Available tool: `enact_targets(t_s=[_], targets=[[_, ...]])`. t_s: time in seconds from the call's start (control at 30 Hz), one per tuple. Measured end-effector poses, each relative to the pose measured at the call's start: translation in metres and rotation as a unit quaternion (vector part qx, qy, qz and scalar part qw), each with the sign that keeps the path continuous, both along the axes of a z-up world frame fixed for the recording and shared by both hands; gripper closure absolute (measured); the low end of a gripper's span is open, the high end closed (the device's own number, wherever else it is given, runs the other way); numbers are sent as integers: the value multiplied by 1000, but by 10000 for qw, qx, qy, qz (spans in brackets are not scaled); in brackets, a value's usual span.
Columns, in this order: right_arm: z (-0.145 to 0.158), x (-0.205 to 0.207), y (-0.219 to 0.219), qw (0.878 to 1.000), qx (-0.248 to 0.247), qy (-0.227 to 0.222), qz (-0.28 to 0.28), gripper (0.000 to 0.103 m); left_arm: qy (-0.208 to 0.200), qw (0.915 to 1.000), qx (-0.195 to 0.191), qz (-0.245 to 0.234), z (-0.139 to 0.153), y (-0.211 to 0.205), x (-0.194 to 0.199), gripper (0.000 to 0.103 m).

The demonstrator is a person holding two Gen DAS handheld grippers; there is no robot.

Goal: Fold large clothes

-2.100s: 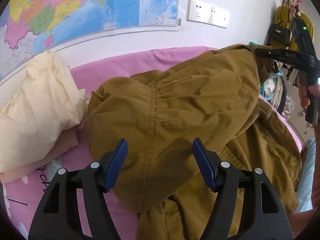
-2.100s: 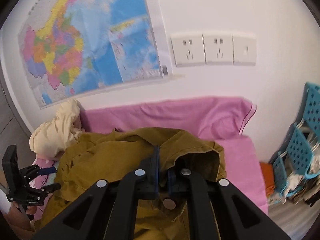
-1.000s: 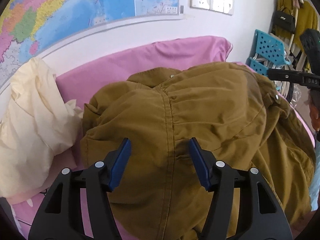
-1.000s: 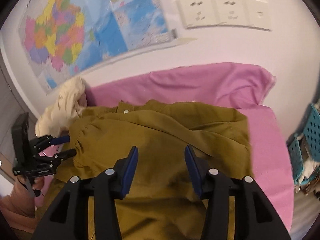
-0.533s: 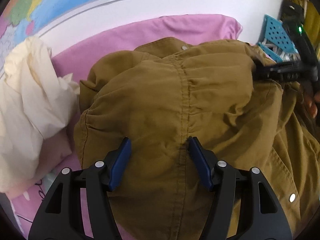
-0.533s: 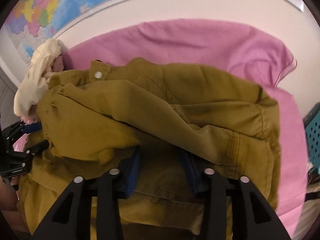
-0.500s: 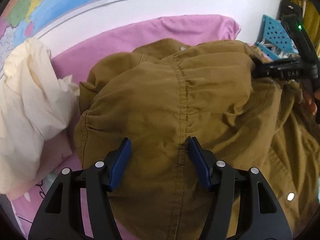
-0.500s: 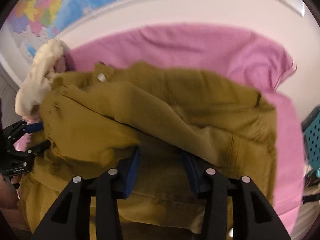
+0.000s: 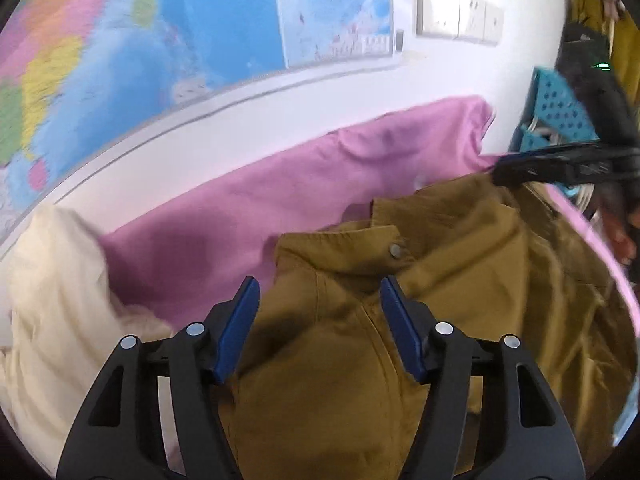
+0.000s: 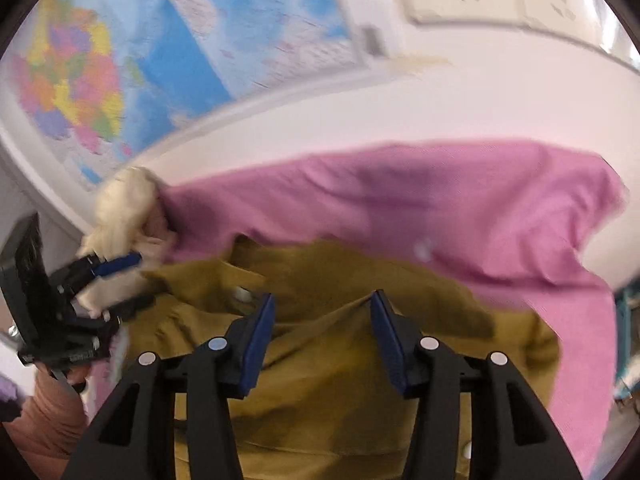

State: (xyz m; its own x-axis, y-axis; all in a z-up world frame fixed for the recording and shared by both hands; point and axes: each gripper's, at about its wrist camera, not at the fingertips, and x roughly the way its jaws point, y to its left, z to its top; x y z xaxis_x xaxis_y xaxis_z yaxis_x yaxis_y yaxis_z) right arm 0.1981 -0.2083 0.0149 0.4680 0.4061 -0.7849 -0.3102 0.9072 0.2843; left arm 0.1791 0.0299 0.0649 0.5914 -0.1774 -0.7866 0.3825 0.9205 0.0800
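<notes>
An olive-brown jacket (image 9: 460, 280) lies crumpled on the pink sheet (image 9: 280, 192), its collar and a snap button (image 9: 395, 250) facing the wall. My left gripper (image 9: 318, 312) hovers open over the collar end, with fabric below it but not pinched. In the right wrist view the jacket (image 10: 340, 380) fills the lower middle. My right gripper (image 10: 322, 308) stands over it with jaws opening and nothing pressed between the pads. Each gripper shows in the other's view: the right gripper (image 9: 504, 168) at the jacket's far right edge, the left gripper (image 10: 136, 280) at its left end. Both views are motion-blurred.
A cream garment (image 9: 52, 300) is heaped at the left end of the sheet. A wall map (image 9: 160, 40) and sockets (image 9: 456, 20) are on the white wall behind. A blue perforated basket (image 9: 560, 108) stands off the right end. A person's hand (image 10: 52, 412) holds the left gripper.
Both grippers have drawn back from close over the jacket, and more wall and pink sheet now show. The jacket's collar and snap button have come into the left wrist view.
</notes>
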Motion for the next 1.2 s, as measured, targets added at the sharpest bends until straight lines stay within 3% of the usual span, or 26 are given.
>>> enact_targets(t_s=[0.07, 0.17, 0.23, 0.3, 0.47, 0.53, 0.63, 0.73, 0.9, 0.93, 1.0, 1.1, 1.13, 1.2], targets=[[-15, -12, -14, 9985, -480, 198, -190, 52, 144, 9999, 74, -43, -12, -7, 13, 42], [-41, -31, -31, 9946, -879, 530, -158, 40, 195, 9996, 133, -146, -28, -13, 20, 42], [-51, -40, -37, 9918, -1039, 727, -149, 41, 356, 9991, 167, -148, -41, -14, 21, 42], [-41, -47, -35, 9914, -1153, 605, -115, 42, 360, 9990, 225, -152, -48, -15, 18, 42], [30, -46, -36, 9986, 109, -442, 255, 40, 323, 9993, 33, -161, -33, -8, 21, 38], [36, -24, -22, 9974, 5, -656, 314, 36, 190, 9997, 34, -147, -23, -13, 27, 33], [14, 19, 4, 9977, -296, -466, 387, 32, 92, 9996, 45, -270, -16, -26, 38, 27], [-31, 73, 32, 9967, -608, 191, 504, 27, 172, 9992, 267, -263, -23, -37, 47, 28], [-74, 93, 52, 9890, -915, 778, 863, 20, 426, 9981, 376, -245, -39, -30, 54, 30], [-77, 93, 51, 9888, -855, 803, 918, 36, 477, 9979, 356, -250, -41, -30, 55, 30], [-78, 87, 49, 9882, -596, 874, 1107, 55, 570, 9977, 307, -224, -44, -25, 57, 29], [-65, 69, 46, 9889, -733, 558, 1167, 89, 579, 9978, 306, -141, -44, -21, 57, 30], [-60, 64, 42, 9900, -697, 507, 1116, 95, 567, 9979, 279, -130, -42, -19, 55, 30], [-41, 48, 31, 9936, -561, 196, 957, 96, 487, 9984, 243, -143, -37, -17, 51, 30]])
